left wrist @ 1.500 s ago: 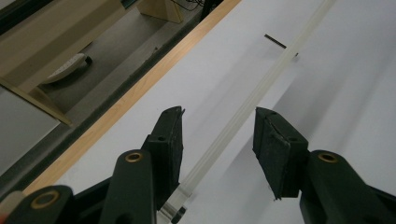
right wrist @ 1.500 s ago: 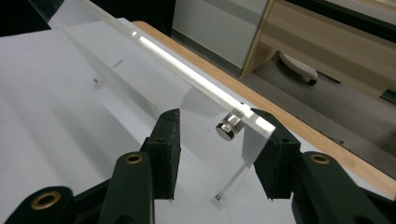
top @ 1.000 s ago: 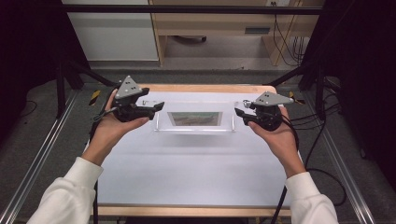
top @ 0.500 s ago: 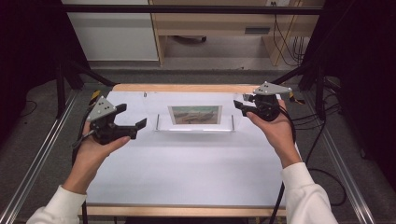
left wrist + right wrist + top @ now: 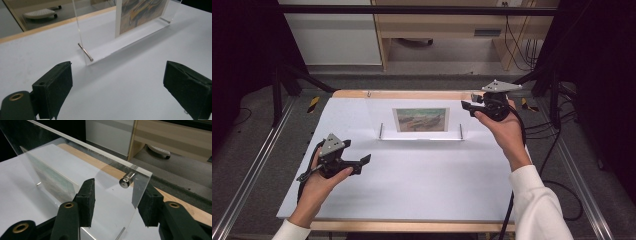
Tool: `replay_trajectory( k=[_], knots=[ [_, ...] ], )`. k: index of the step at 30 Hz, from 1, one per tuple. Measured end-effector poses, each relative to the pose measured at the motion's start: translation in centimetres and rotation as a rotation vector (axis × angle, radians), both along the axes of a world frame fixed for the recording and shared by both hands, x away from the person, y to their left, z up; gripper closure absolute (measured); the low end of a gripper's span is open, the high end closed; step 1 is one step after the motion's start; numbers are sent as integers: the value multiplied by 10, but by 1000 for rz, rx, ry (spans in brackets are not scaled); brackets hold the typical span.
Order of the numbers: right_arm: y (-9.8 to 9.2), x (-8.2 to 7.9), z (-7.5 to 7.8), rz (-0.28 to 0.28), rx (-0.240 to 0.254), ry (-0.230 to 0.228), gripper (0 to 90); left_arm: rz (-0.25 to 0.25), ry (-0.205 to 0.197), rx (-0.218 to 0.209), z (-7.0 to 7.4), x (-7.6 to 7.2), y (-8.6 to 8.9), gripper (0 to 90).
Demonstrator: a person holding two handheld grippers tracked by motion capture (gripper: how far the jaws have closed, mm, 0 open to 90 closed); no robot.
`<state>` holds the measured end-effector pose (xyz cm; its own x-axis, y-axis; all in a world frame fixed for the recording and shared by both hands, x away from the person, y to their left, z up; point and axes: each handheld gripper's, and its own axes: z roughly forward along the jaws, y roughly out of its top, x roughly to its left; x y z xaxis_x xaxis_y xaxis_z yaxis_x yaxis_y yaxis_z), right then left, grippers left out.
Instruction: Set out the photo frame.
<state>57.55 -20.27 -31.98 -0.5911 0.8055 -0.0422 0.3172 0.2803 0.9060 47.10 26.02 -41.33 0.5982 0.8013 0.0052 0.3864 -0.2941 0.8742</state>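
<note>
Acrylic frame (image 5: 421,120) between right gripper (image 5: 116,202) pads

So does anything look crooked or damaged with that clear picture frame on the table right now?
Nothing stands out. The acrylic frame stands upright on its metal pins, picture inside, no cracks visible. The right gripper brackets its edge.
</note>
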Motion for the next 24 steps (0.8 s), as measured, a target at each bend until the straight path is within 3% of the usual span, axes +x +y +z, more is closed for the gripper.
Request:
replay_trajectory(
  k=[4, 9, 13, 24],
  knots=[
    [0, 6, -1, -8, 25, 9, 521, 13, 28, 35, -14, 1, 5, 87],
    [0, 13, -1, -14, 45, 15, 515, 31, 52, 49, -24, 1, 12, 87],
    [1, 19, -2, -23, 62, 27, 502, 34, 62, 72, -28, 2, 16, 88],
    [3, 34, -3, -54, 103, 54, 477, 27, 75, 80, -31, 1, 19, 94]
  ],
)
